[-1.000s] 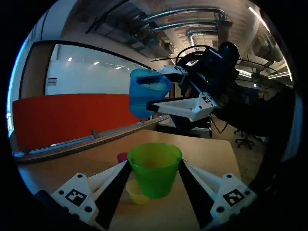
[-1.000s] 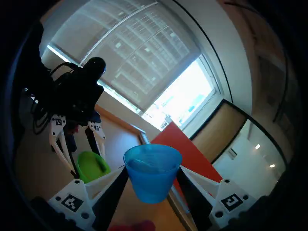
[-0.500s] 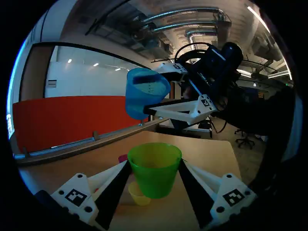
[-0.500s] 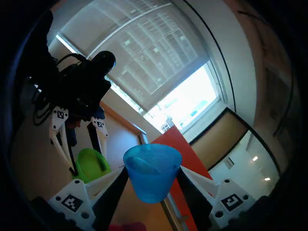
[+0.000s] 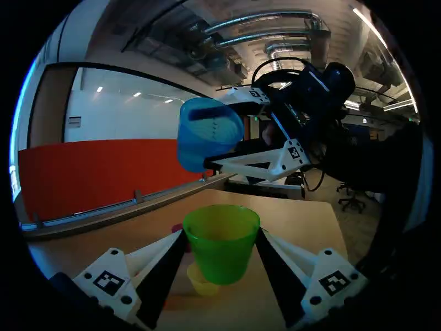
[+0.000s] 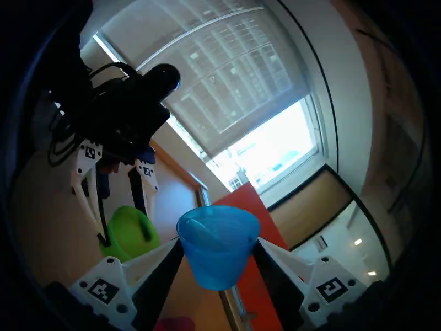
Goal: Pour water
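Between fingers of left gripper (image 5: 220, 234), above light wooden table (image 5: 300, 215): green plastic cup (image 5: 221, 251). Higher and behind, tilted between fingers of right gripper (image 6: 218, 243): blue plastic cup (image 5: 208, 135). On table beneath green plastic cup: small yellow plastic cup (image 5: 199, 284).

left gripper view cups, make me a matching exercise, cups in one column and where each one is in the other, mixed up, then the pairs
Column one:
1. blue cup
2. green cup
3. yellow cup

Column two:
a. standing on the table, low behind the green cup
b. clamped upright between the fingers of the left gripper
c. held tilted in the right gripper, raised above the green cup

Pairs: 1-c, 2-b, 3-a
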